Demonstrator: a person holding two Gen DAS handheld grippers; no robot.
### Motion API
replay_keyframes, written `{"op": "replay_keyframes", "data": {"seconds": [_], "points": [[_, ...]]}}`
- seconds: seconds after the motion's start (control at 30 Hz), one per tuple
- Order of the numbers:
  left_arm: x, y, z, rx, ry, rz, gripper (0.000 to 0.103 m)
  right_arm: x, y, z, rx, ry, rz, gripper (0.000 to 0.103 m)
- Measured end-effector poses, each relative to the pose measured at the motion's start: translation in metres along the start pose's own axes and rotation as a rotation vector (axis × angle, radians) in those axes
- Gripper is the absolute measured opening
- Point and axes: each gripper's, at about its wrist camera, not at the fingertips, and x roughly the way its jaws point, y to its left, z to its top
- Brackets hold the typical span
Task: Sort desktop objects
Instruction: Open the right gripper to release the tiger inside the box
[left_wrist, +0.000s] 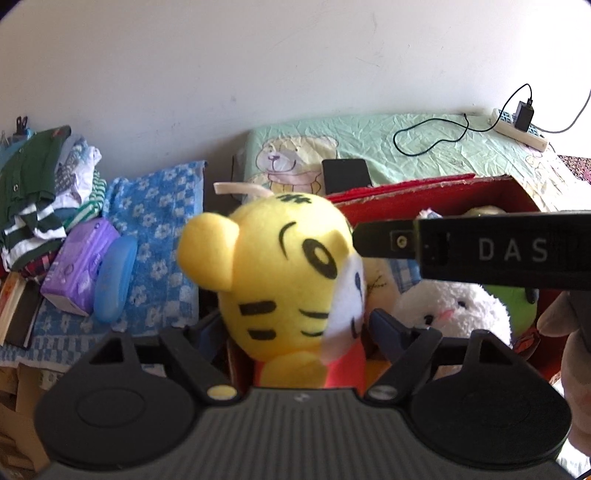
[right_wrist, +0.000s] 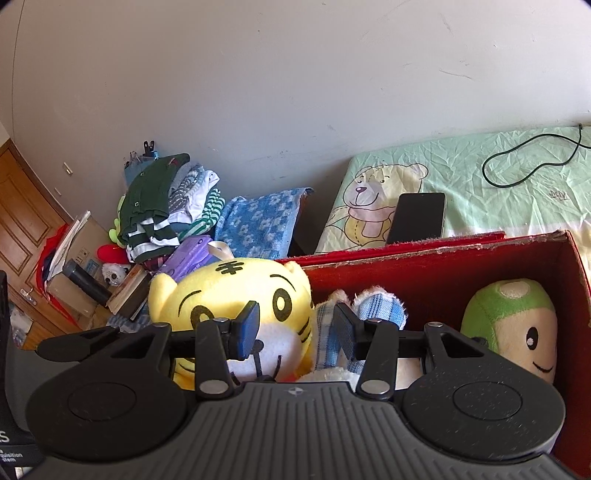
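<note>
Against a pale wall, the left gripper (left_wrist: 293, 325) pinches the tiger plush (left_wrist: 280, 273) at the red box's (right_wrist: 443, 269) edge; released there, it may topple outside. The right gripper (right_wrist: 295, 332) hangs open, empty.

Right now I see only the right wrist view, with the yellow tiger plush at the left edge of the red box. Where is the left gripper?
Observer: The left gripper has the yellow tiger plush between its fingers. I cannot confirm a firm grip.
Operator: What lies in the box that I miss?
Observer: A white plush lies in the red box, beside the green plush.
Operator: Where does the black cable end?
Observer: The cable ends at a black charger in a white power strip.
</note>
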Motion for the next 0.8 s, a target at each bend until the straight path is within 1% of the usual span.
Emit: {"op": "replay_keyframes", "data": {"seconds": [0.23, 0.37, 0.57, 0.7, 0.8], "points": [[-0.001, 0.006, 0.000, -0.018, -0.001, -0.024, 0.083, 0.002, 0.000, -0.004, 0.040, -0.023, -0.026, 0.049], [0.001, 0.007, 0.002, -0.018, 0.011, -0.026, 0.085, 0.001, 0.003, -0.004, 0.049, -0.040, -0.062, 0.048], [0.002, 0.008, 0.001, -0.015, 0.010, -0.055, 0.092, 0.000, 0.010, -0.004, 0.015, -0.021, -0.117, 0.048], [0.002, 0.010, 0.003, -0.026, 0.017, -0.069, 0.092, -0.007, 0.011, -0.006, 0.004, -0.015, -0.123, 0.048], [0.002, 0.013, 0.005, -0.056, 0.031, -0.070, 0.092, -0.012, 0.011, -0.007, -0.005, -0.019, -0.124, 0.048]]}}
